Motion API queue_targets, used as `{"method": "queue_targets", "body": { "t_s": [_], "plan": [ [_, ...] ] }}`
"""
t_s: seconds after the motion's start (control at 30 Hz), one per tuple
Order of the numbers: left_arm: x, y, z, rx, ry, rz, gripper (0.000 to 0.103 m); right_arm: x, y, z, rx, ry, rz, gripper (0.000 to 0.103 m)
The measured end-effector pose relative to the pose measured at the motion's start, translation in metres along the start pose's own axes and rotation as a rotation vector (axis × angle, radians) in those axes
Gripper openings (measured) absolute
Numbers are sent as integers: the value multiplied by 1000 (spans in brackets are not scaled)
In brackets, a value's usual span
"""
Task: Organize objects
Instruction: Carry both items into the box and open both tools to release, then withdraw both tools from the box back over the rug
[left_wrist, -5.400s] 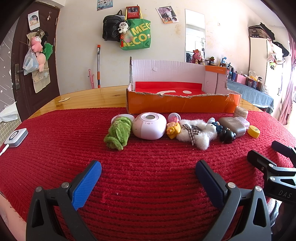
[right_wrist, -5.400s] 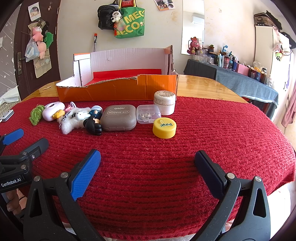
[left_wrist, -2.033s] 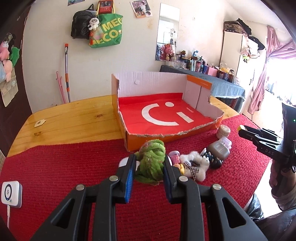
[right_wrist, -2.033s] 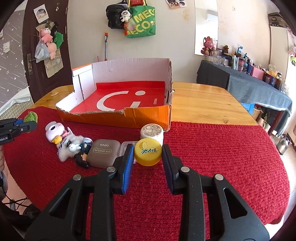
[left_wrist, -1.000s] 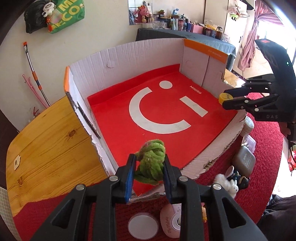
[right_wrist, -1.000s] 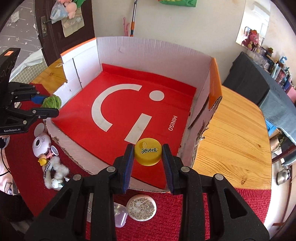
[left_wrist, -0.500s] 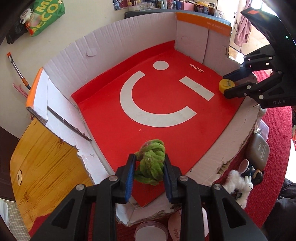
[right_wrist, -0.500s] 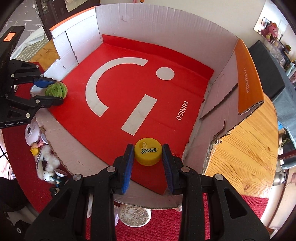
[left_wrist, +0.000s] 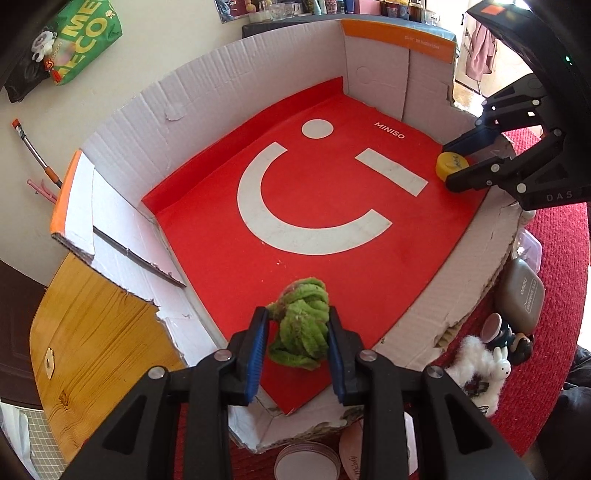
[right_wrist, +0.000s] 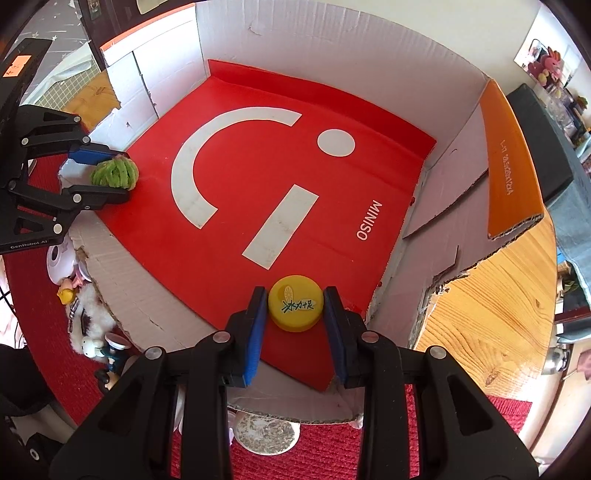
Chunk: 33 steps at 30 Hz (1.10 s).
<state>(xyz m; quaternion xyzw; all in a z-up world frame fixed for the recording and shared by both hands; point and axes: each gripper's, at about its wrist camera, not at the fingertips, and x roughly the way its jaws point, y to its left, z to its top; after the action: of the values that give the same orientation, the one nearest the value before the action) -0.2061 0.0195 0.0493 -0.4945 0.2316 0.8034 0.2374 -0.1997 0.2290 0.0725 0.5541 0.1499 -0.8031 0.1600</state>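
Both things are over the big cardboard box (left_wrist: 207, 88) now, so this is the putting-down step. The left tongs (left_wrist: 295, 343) squeeze the fuzzy green toy (left_wrist: 301, 326) just above the box's red floor, near its front left corner. The right tongs (right_wrist: 295, 321) squeeze the yellow tin (right_wrist: 294, 308) low by the front right corner. Next, I think, both tongs should let go gently and lift out.

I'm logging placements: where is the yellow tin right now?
The yellow tin sits between the right gripper fingers, low over the cardboard box red floor at its near right corner.
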Motion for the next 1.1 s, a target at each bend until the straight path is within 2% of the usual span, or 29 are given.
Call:
{"method": "queue_targets", "body": {
  "t_s": [0.37,0.6,0.9,1.1],
  "plan": [
    [-1,4,-1,-5,0,-1,33,-9,-3,-11,-1,9,-1,30],
    [-4,8,-2,-19,-1,-9,42,-10,-5,-11,-7,13,-7,30],
    [-5,4,0,-10,-9,2,42,-14,-8,-16,-5,11,-12,30],
    [-12,0,0,-18,-33,9,47,-21,-14,-23,2,-3,-5,32]
  ]
}}
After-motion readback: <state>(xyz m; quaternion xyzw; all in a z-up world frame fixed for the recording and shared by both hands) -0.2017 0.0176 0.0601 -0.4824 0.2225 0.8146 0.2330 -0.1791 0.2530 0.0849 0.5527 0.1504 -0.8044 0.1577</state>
